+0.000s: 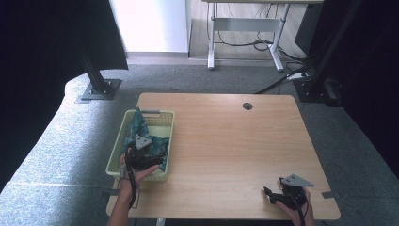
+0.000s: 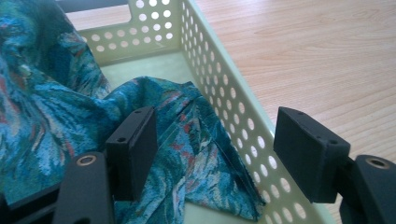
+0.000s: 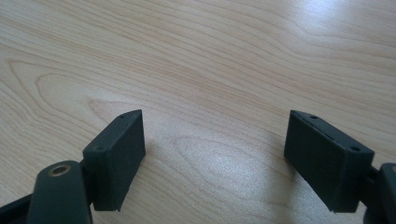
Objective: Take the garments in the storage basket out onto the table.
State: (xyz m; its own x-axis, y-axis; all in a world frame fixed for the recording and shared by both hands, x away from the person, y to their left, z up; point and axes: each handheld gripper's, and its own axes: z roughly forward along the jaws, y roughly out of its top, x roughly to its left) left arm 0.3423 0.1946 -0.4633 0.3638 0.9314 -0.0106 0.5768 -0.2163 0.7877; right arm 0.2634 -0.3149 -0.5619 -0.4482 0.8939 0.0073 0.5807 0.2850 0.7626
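A pale yellow-green perforated basket (image 1: 165,123) stands at the table's left edge with a teal patterned cloth (image 1: 141,123) crumpled inside. My left gripper (image 1: 143,151) hangs over the basket's near half. In the left gripper view this left gripper (image 2: 219,149) is open; its jaws straddle the basket's wall (image 2: 224,93), one over the cloth (image 2: 60,116), the other outside. Neither jaw grips the fabric. My right gripper (image 1: 270,194) rests low near the table's front right corner, pointing left. Seen in its own view, the right gripper (image 3: 215,154) is open over bare wood.
The light wooden table (image 1: 226,141) has a round cable hole (image 1: 248,106) near its far edge. Grey carpet surrounds it. A black frame post (image 1: 96,80) stands at the far left, and a white desk frame (image 1: 244,33) stands behind.
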